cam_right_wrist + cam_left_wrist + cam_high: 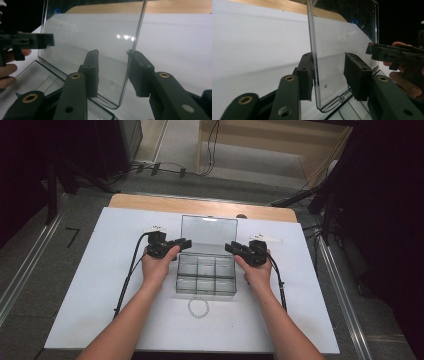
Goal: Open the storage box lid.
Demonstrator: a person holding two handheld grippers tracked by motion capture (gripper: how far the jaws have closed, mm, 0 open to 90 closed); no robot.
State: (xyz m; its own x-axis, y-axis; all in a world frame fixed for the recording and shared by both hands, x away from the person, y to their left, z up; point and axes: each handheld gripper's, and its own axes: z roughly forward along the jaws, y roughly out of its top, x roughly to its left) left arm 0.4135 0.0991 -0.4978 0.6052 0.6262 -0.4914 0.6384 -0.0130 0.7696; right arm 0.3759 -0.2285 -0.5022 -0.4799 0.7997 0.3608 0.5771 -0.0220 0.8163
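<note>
— Clear plastic organiser box [206, 280] sits mid-table on our white sheet [90, 285], long side running left to right, its lid [208, 230] standing upright at the far edge, hinge away from us

— Why both grippers at the lid?

— We bracket its two side edges, probably to steady or swing it. Our left gripper [329, 72] has jaws apart, one pad touching the lid's edge; our right gripper [112, 71] is likewise spread, edge between the pads

— And the bead bracelet [198, 308]?

— Just near the box's front wall
</note>
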